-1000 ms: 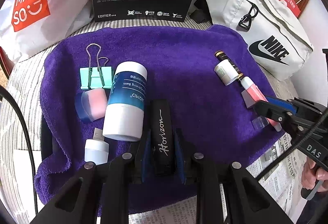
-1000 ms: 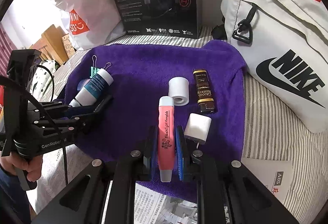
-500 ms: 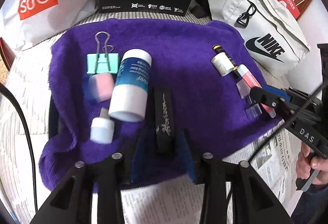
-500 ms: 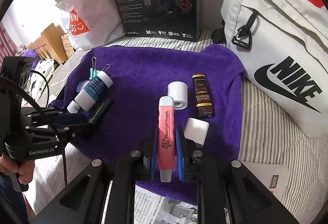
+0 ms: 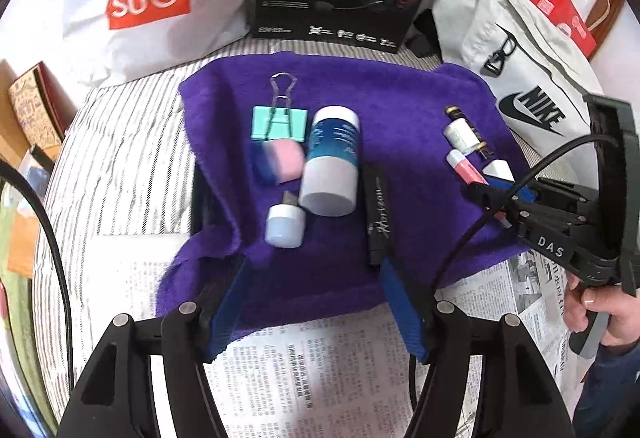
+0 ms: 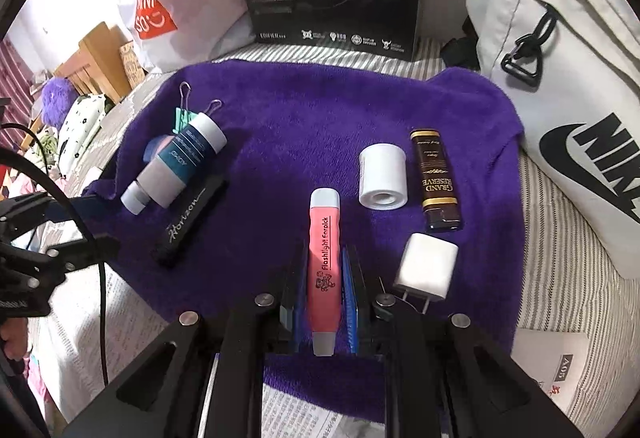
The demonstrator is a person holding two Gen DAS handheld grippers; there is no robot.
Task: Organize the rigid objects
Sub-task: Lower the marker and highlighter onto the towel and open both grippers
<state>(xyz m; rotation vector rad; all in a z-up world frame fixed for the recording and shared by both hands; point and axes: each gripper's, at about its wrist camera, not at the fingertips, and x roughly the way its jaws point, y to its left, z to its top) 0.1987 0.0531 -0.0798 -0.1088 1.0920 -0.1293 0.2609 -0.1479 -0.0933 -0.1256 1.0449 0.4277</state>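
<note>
Right wrist view shows the right gripper [image 6: 325, 290] pinching the pink flashlight earpick [image 6: 324, 270] over the purple towel [image 6: 304, 117]. On that towel lies the black Horizon case [image 5: 378, 211], apparently untouched, while the left gripper [image 5: 316, 312] spreads wider, nothing between its fingers.

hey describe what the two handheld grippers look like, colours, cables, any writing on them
Both are black plastic frames with silver bolts and blue pads on the fingers. The left gripper trails a black cable at its side. The right gripper, seen from the left wrist, carries white "DAS" lettering, a black cable and a grey handle.
</note>
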